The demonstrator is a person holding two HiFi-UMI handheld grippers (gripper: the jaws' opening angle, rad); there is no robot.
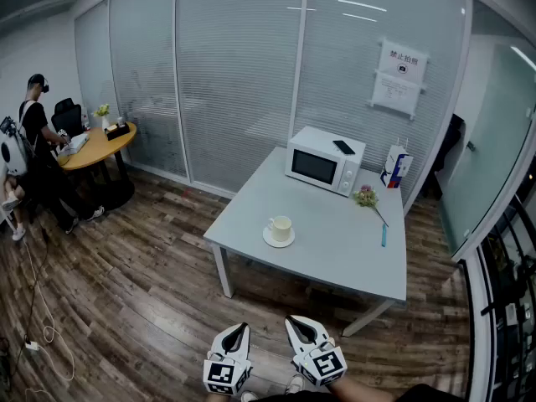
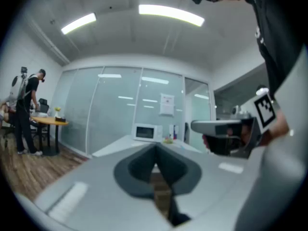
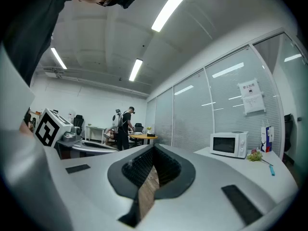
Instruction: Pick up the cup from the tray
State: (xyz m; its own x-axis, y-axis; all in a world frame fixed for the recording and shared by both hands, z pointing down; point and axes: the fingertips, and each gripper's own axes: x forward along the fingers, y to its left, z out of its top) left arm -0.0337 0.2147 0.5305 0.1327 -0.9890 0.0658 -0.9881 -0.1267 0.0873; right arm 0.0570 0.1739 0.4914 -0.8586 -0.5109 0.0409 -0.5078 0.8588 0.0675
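A cream cup (image 1: 280, 228) stands on a small round saucer (image 1: 273, 241) near the front left of the grey table (image 1: 335, 241). Both grippers hang low over the wood floor, well short of the table. My left gripper (image 1: 237, 333) is shut and holds nothing. My right gripper (image 1: 297, 325) is shut too, its jaws meeting with nothing between them. In the left gripper view the left gripper (image 2: 155, 163) points at the far table and the microwave (image 2: 145, 131). The right gripper (image 3: 154, 163) in its own view points across the room.
On the table stand a white microwave (image 1: 325, 159) with a dark phone on top, a carton (image 1: 395, 166), a small flower sprig (image 1: 366, 196) and a blue pen (image 1: 384, 235). A person (image 1: 38, 145) stands by a round wooden table (image 1: 100, 145) at the left. Cables lie on the floor.
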